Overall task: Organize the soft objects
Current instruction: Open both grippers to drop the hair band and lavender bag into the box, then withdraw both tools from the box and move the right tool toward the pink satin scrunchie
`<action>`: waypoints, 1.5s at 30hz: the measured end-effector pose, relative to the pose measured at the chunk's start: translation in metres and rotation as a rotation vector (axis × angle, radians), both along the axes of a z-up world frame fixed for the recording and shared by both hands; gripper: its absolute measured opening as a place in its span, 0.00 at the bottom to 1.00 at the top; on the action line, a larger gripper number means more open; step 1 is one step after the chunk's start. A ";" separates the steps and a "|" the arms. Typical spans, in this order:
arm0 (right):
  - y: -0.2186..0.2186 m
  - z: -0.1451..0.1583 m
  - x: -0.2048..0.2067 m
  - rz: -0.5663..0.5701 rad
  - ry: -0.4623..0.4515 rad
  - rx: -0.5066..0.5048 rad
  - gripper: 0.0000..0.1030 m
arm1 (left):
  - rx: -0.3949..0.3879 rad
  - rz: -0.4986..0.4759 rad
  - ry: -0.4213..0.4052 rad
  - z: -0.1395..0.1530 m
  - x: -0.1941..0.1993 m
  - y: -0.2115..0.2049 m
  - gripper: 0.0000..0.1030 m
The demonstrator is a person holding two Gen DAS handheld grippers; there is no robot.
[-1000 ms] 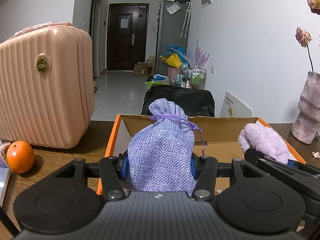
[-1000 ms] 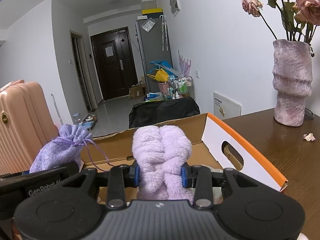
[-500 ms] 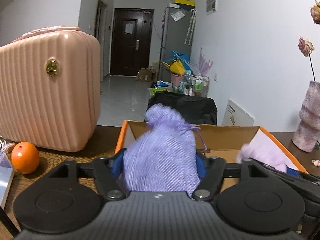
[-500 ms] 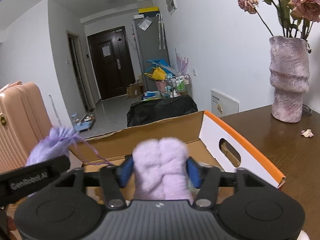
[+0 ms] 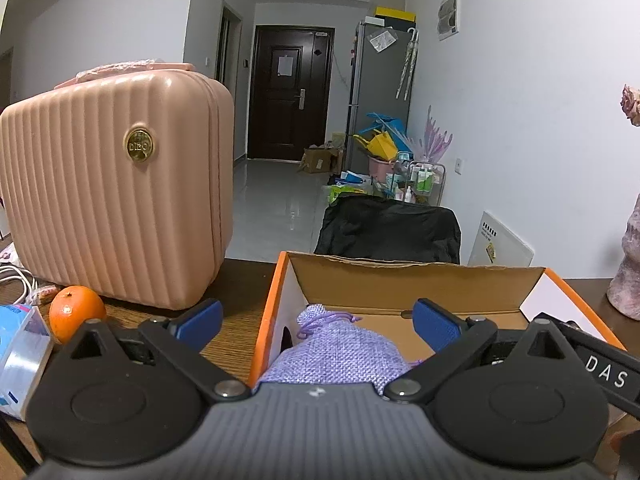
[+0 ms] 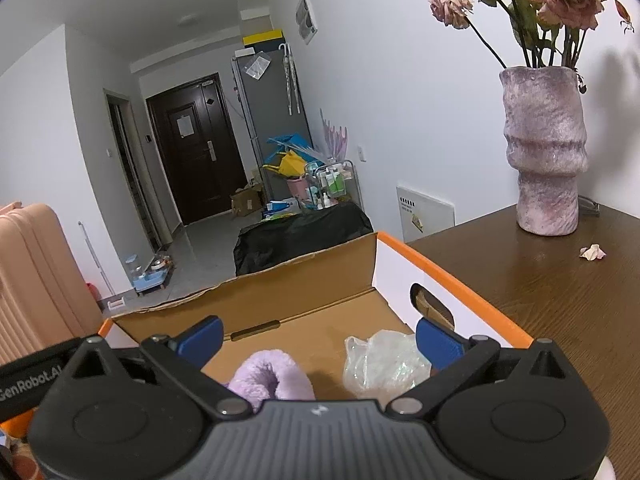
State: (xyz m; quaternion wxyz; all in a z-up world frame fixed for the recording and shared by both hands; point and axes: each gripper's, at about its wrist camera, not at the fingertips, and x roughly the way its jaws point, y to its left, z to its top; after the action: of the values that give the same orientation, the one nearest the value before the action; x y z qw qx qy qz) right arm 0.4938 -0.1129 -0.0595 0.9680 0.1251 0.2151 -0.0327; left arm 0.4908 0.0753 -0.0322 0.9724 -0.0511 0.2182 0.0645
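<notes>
Left view first: we count one pouch [image 5: 336, 354] lying in the box [image 5: 416, 284]; our left gripper [image 5: 316, 322] is spreading wide, pads clear. Right view: one towel [image 6: 272, 378], one bag [image 6: 384, 364] inside; right gripper [image 6: 318, 336] likewise opening, touching nothing.

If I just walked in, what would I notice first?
Probably the big pink suitcase standing on the table to the left of the orange-edged cardboard box, with a bright orange beside it. Inside the box lie a purple drawstring pouch and a fluffy lilac towel. On the right of the table stands a bumpy purple vase holding dried roses.
</notes>
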 end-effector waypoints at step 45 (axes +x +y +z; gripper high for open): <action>0.021 0.031 -0.146 0.250 -0.154 -0.124 1.00 | 0.037 -0.004 -0.061 0.015 -0.164 0.062 1.00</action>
State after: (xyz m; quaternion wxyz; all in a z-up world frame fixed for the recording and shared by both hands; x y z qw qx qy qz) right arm 0.3479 -0.0915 -0.0285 0.9840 0.0394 0.1515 0.0847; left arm 0.3268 0.1373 -0.0169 0.9796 -0.0347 0.1872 0.0648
